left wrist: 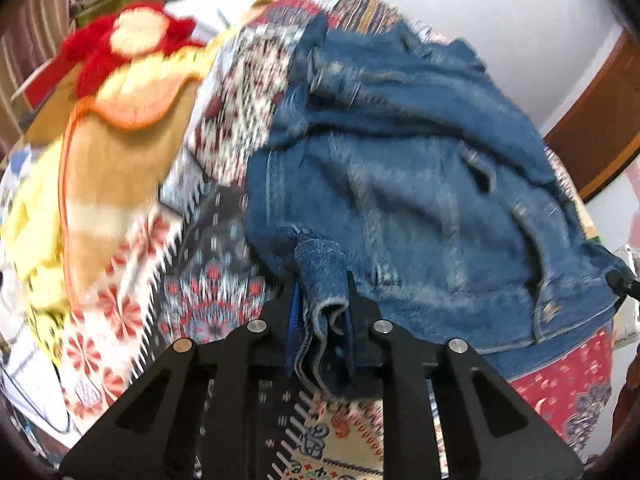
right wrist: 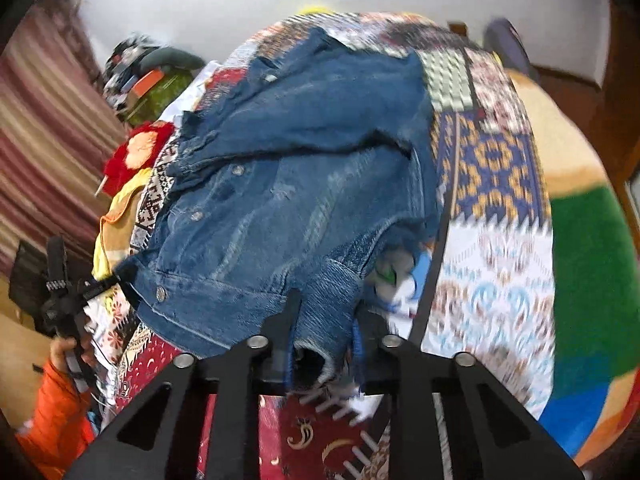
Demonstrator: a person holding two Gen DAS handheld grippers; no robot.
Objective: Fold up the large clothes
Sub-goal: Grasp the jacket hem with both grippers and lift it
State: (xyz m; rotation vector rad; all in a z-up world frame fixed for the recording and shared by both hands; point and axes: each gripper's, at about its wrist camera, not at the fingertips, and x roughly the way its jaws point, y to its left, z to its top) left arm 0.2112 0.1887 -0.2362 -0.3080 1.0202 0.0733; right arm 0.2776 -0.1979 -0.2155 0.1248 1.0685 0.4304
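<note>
A blue denim jacket [left wrist: 400, 184] lies crumpled on a patterned patchwork bedspread [left wrist: 208, 280]. My left gripper [left wrist: 322, 292] is shut on a denim cuff at the jacket's near edge. In the right wrist view the same jacket [right wrist: 288, 184] spreads buttons-up over the bedspread [right wrist: 492, 264]. My right gripper [right wrist: 324, 312] is shut on another denim cuff or hem corner at the jacket's near right. The left gripper [right wrist: 60, 292] shows at the far left of that view, held by a hand with an orange sleeve.
A red, yellow and tan cloth pile [left wrist: 112, 92] lies left of the jacket. A heap of boxes and bags [right wrist: 148, 76] stands at the back left by a striped curtain [right wrist: 44, 140]. A green and orange blanket [right wrist: 592, 272] covers the bed's right side.
</note>
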